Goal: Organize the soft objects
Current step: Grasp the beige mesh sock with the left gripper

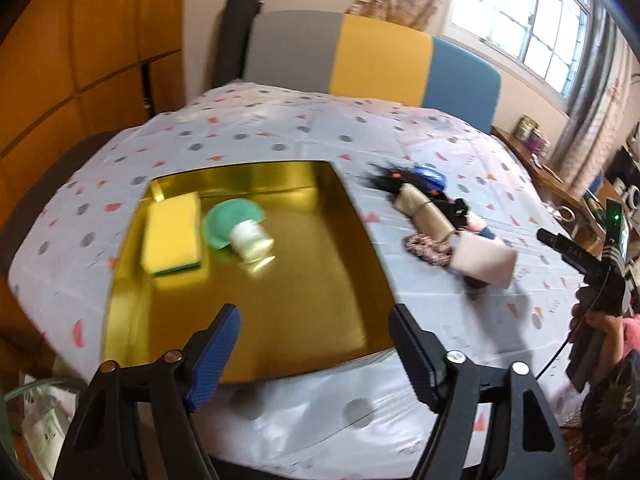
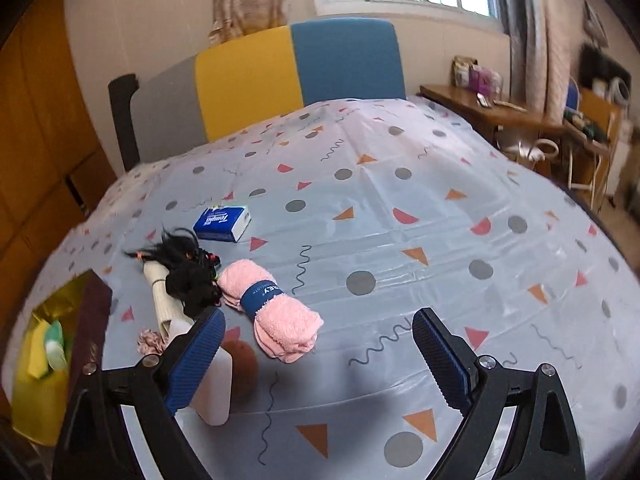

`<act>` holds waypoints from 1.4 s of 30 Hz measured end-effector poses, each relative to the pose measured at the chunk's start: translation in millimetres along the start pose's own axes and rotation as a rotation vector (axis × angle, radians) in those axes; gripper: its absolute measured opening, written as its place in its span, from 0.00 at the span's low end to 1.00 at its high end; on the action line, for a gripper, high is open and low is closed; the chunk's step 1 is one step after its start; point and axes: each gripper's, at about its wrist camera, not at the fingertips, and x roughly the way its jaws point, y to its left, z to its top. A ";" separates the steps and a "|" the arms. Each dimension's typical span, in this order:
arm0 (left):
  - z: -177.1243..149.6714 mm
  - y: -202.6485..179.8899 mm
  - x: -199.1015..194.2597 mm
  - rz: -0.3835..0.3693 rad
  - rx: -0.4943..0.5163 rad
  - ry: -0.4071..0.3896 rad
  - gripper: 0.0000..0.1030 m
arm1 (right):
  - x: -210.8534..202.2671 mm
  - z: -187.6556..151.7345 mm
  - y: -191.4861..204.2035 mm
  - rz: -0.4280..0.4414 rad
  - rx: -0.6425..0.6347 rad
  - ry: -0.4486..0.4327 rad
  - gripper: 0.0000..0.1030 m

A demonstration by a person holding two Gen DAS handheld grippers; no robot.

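Observation:
A gold tray (image 1: 320, 332) sits on the table and holds a yellow sponge (image 1: 172, 236) and a green-capped white soft toy (image 1: 240, 228). My left gripper (image 1: 315, 316) hangs open and empty over the tray's near edge. To the right of the tray lies a pile: a black fuzzy bundle (image 2: 192, 280), a cream ribbed roll (image 2: 160, 292), a pink scrunchie (image 2: 150, 340), a pale block (image 2: 218, 388) and a rolled pink towel (image 2: 276, 316) with a blue band. My right gripper (image 2: 320, 316) is open and empty just in front of the towel.
A blue tissue pack (image 2: 222, 222) lies beyond the pile. The patterned tablecloth (image 2: 400, 240) covers the table. A grey, yellow and blue chair back (image 2: 280, 76) stands at the far edge. A person's hand (image 1: 600, 324) shows at the right edge.

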 end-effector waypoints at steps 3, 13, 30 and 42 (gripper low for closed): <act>18.7 -20.5 13.9 -0.051 0.011 0.026 0.65 | -3.8 1.1 -0.8 0.009 0.015 -0.012 0.93; 79.4 -95.7 99.3 -0.128 0.056 0.155 0.64 | -7.4 2.7 -1.8 0.056 0.044 -0.019 0.94; 120.7 -145.3 235.9 -0.111 0.032 0.317 0.50 | 3.1 7.0 -18.4 0.121 0.145 0.019 0.95; 110.3 -136.4 231.3 -0.151 0.062 0.273 0.20 | 7.4 7.8 -22.3 0.080 0.140 0.019 0.95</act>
